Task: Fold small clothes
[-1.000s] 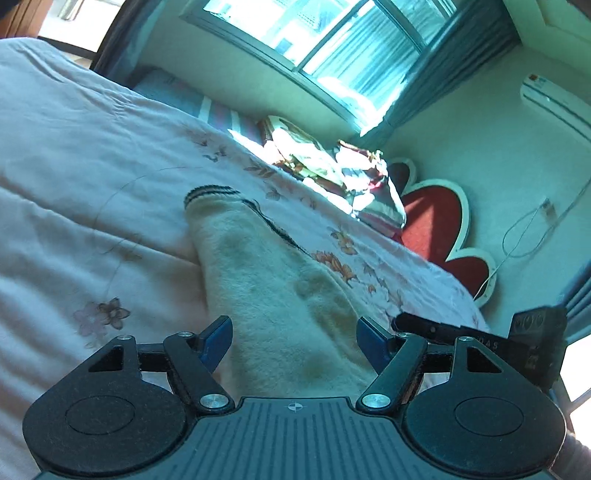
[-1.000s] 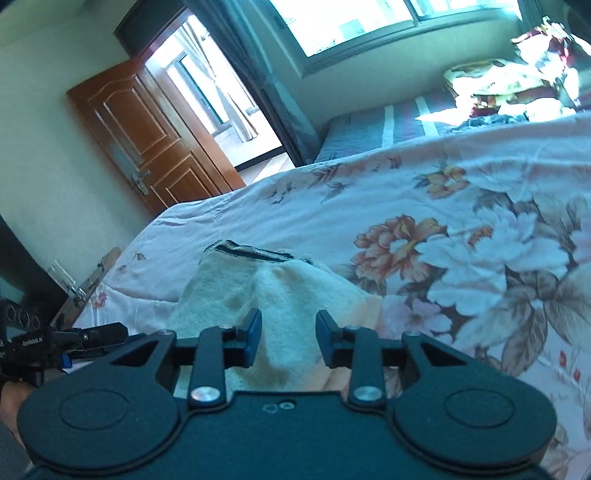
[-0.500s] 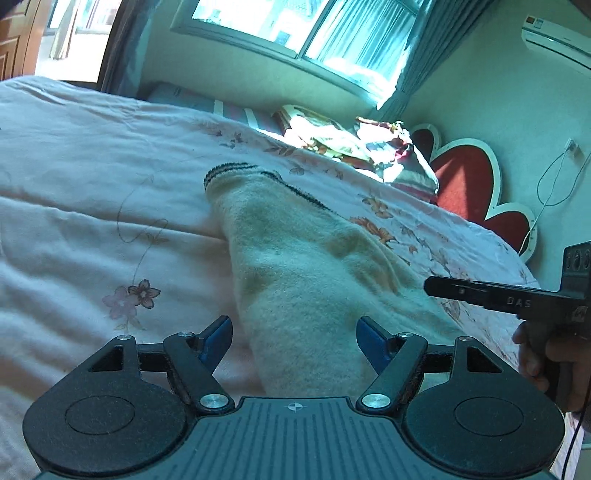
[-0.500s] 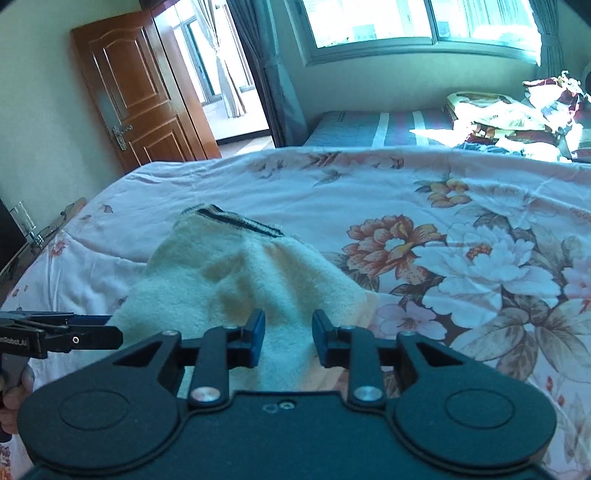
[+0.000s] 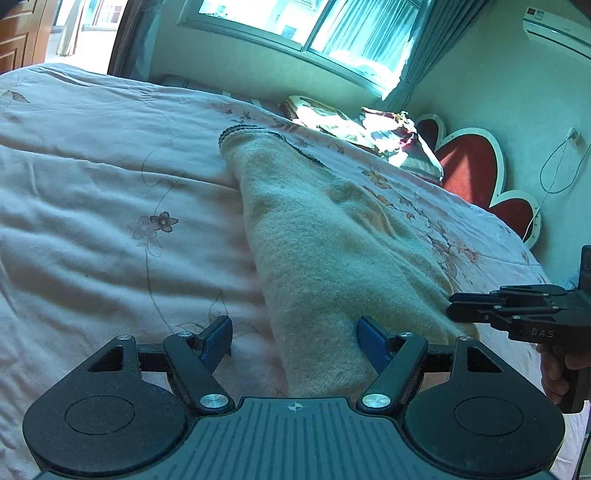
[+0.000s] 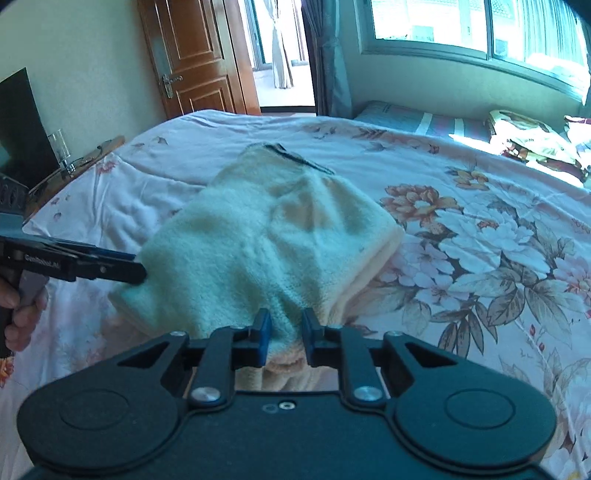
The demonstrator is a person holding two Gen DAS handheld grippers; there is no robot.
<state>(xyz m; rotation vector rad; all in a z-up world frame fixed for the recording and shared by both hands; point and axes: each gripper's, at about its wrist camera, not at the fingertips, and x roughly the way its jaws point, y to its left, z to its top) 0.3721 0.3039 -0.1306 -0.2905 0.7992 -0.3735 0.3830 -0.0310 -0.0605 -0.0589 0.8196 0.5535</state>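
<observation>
Right claw (image 6: pixel 283 332) pinches fleece garment (image 6: pixel 266 236); left claw (image 5: pixel 293 338) straddles it.

Left gripper (image 5: pixel 293 341) sat low at the near edge, jaws spread wide, blue pads (image 5: pixel 371 338) apart. Right gripper (image 6: pixel 284 328) had jaws nearly closed, pinching fabric between them. A bare hand (image 6: pixel 20 314) gripped the left gripper's handle.

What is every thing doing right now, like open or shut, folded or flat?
Fuzzy cream garment: folded over in layers, lying on the bed.
Left tool: open, straddling the garment's near edge.
Right tool: shut on the garment's near edge.
Floral bedspread: spread out, wrinkled.
Wooden door: open.
Window curtain: drawn partly aside.
</observation>
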